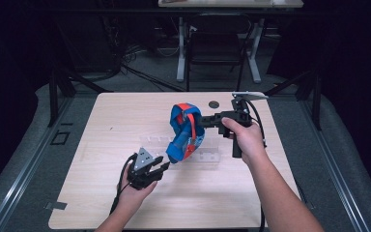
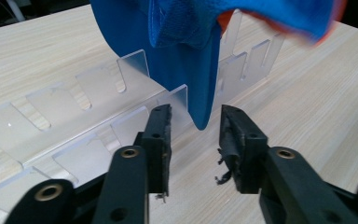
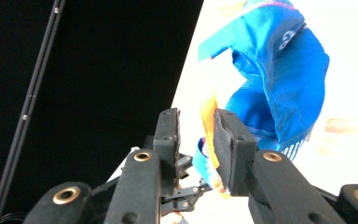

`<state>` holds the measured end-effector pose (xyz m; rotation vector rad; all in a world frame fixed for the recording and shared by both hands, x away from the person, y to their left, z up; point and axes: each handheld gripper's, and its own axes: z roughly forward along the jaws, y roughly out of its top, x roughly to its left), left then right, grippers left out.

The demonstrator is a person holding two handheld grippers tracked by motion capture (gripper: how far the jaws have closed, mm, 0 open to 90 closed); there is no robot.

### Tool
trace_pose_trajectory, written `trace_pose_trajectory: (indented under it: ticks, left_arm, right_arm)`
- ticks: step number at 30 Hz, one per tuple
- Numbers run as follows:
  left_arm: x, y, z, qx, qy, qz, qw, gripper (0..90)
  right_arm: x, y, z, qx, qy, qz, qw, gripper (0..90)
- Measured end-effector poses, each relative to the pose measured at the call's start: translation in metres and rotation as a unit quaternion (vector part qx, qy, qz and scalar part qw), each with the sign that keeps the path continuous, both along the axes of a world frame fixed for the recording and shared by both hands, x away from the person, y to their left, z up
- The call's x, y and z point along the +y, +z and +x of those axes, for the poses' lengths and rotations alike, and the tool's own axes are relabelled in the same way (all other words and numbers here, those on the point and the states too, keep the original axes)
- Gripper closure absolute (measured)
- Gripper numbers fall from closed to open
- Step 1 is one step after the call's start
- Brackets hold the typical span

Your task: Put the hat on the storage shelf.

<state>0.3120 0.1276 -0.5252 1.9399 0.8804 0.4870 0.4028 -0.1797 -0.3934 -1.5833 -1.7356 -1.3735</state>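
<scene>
A: Right claw (image 1: 206, 119)?
B: Right hand (image 1: 246, 138) is raised above the far half of the surface (image 1: 101, 145), forearm coming in from the bottom right, wrist turned so the claw points left. It's pinching the blue cap (image 1: 186, 131). In the right gripper view the jaws stand close with an orange strip of the cap (image 3: 279, 79) between them.

A: Where's the cap exactly?
B: Hanging in the air near the middle of the surface, blue with red-orange panels, drooping down from the right claw toward the person's left hand (image 1: 134, 193). Its lower end comes down over the clear acrylic rack (image 1: 203, 153).

A: Left claw (image 1: 165, 166)?
B: Left hand is low, close to the surface near the front, forearm from the bottom left, claw aimed up and right at the cap's lower end. In the left gripper view the jaws are spread, and the blue tip of the cap (image 2: 200, 70) hangs just ahead of the gap, not gripped. Jaw pads look frayed.

A: Rack?
B: Clear slotted rack (image 2: 74, 121) lying flat on the surface, running across just beyond the left claw (image 2: 195, 135), under the cap.

A: Anything else?
B: Small dark round thing (image 1: 214, 103) on the surface near the far edge, can't tell what. A chair (image 1: 216, 48) stands beyond the surface on the floor.
</scene>
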Motion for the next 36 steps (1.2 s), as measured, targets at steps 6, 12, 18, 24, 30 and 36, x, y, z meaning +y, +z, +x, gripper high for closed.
trace_pose_trajectory:
  ticks: [6, 12, 18, 24, 30, 36]
  left_arm:
    - [0.005, -0.002, 0.000, 0.002, 0.010, 0.005, 0.9999, 52.2]
    - [0.012, -0.002, -0.003, 0.003, 0.013, 0.007, 0.9999, 50.1]
    - [0.021, -0.002, -0.004, 0.013, 0.016, 0.016, 0.9997, 48.3]
    - [0.030, -0.003, -0.006, 0.020, 0.021, 0.009, 0.9995, 47.7]
    - [0.038, -0.003, -0.007, 0.028, 0.027, 0.007, 0.9992, 47.1]
    - [0.043, -0.005, -0.009, 0.031, 0.027, 0.011, 0.9991, 46.7]
  right_arm:
    - [-0.006, 0.000, -0.004, -0.009, -0.005, -0.022, 0.9997, 66.9]
    - [-0.010, 0.002, -0.009, -0.013, -0.007, -0.023, 0.9996, 65.7]
    - [-0.014, 0.004, -0.015, -0.023, -0.011, -0.039, 0.9989, 64.5]
    - [-0.015, 0.004, -0.019, -0.026, -0.005, -0.050, 0.9984, 62.9]
    - [-0.016, 0.005, -0.027, -0.040, -0.005, -0.069, 0.9968, 62.3]
    - [-0.020, 0.002, -0.033, -0.044, -0.008, -0.082, 0.9956, 62.3]
